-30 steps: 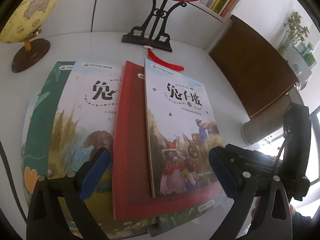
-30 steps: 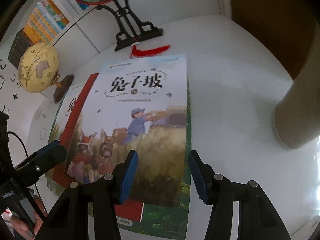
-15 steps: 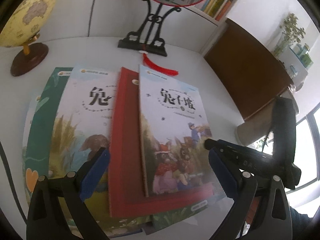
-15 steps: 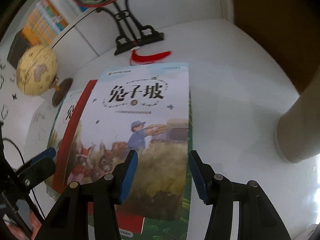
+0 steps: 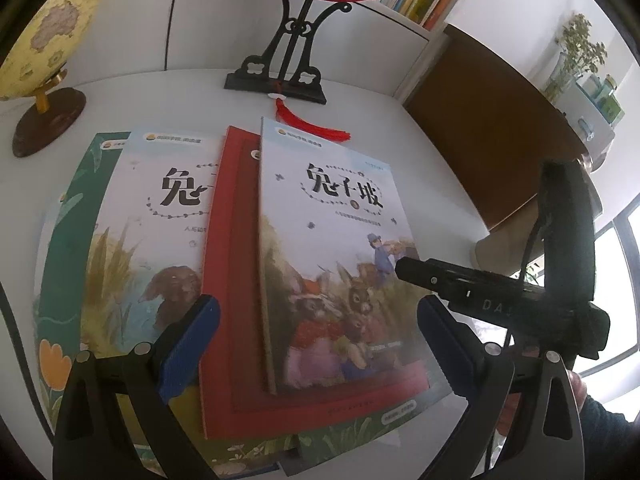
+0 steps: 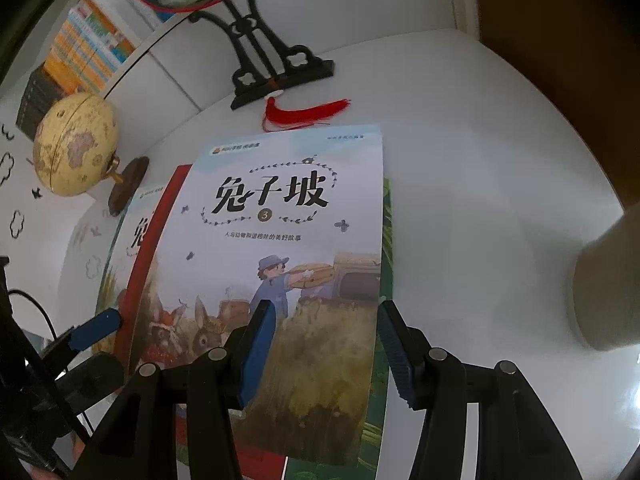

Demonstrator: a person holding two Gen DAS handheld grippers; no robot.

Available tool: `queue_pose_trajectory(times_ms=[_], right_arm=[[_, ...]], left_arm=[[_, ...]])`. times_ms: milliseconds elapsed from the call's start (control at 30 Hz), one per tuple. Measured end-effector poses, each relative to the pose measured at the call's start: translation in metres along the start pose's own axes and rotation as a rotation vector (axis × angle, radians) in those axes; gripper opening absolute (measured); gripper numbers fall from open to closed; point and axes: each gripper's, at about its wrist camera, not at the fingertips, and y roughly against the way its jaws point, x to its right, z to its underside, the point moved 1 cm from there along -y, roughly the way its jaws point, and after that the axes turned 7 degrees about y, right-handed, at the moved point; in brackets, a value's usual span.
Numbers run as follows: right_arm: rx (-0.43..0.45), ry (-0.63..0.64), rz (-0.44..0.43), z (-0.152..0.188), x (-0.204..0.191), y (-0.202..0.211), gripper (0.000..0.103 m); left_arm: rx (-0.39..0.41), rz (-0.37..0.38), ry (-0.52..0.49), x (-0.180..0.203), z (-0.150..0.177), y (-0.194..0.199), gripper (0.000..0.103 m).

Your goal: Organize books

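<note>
On a white desk (image 5: 404, 160), the left gripper (image 5: 318, 346) is seen with its blue-padded jaws spread wide, poised above a loose spread of children's books; nothing is held or touched by its pads. Between them, the red book (image 5: 232, 280) and the near part of the top picture book (image 5: 332, 240) — a rabbit story marked with a "3" — are framed. The right gripper (image 6: 320, 354) is held with its jaws about half spread over the right near corner of the same top picture book (image 6: 280, 264); whether its pads touch the cover cannot be told, and no pinch is shown.

The books are laid overlapping: the top picture book is rested on the red book, under which a second rabbit-story book (image 5: 152, 240) and a green-covered book (image 5: 64, 248) are fanned out to the left. Another green cover (image 6: 386, 240) is exposed along the right edge of the top book.

Behind the pile, a globe (image 5: 44, 36) on a wooden base, a black ornamental stand (image 5: 288, 64) and its red tassel (image 5: 316, 128) are set on the desk. A bookshelf (image 6: 84, 44) packed with upright volumes is seen beyond — the only container in view.
</note>
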Motion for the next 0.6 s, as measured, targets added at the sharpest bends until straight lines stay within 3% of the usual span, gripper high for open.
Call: queue_pose_trajectory(times_ms=[133, 267, 400, 600], right_arm=[[-0.006, 0.025, -0.059, -0.002, -0.01, 0.001, 0.053], [-0.017, 0.087, 0.001, -0.001, -0.025, -0.006, 0.053], [-0.015, 0.115, -0.016, -0.002, -0.035, -0.007, 0.053], [-0.037, 0.218, -0.04, 0.015, -0.079, -0.006, 0.054]], left_arm=[[0.002, 0.006, 0.008, 0.0, 0.001, -0.001, 0.098], [0.006, 0.003, 0.015, -0.004, 0.0, 0.001, 0.099], [0.023, -0.018, 0.033, -0.015, 0.005, 0.012, 0.099], [-0.011, -0.05, 0.076, -0.043, 0.05, 0.052, 0.099]])
